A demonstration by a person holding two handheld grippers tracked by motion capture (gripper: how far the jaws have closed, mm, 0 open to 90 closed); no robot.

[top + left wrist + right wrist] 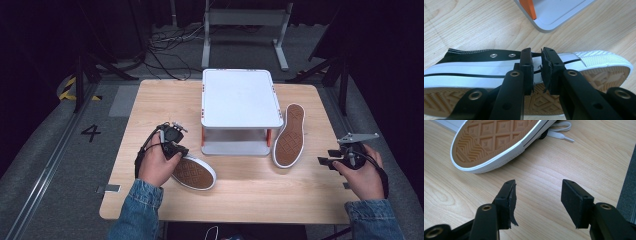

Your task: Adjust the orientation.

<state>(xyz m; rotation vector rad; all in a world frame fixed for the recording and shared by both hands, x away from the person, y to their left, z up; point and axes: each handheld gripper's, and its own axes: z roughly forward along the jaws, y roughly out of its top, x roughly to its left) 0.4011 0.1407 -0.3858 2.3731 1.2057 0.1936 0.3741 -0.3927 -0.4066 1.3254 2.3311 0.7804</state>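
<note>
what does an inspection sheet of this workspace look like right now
surface: wooden table, light wood top, looks clean.
job's things: white rack at the table's middle back; left shoe on its side, sole showing; right shoe beside the rack's right side, sole up, white lace loose on the table.
clutter: nothing seen on the table.
grippers: left gripper nearly closed at the left shoe's white sidewall, firm grip not certain; right gripper open above bare wood, holding nothing.
cables: black cable at the left hand; loose cables on the floor behind the table.
surroundings: grey floor, number 4 mark, striped tape, dark stands.
</note>
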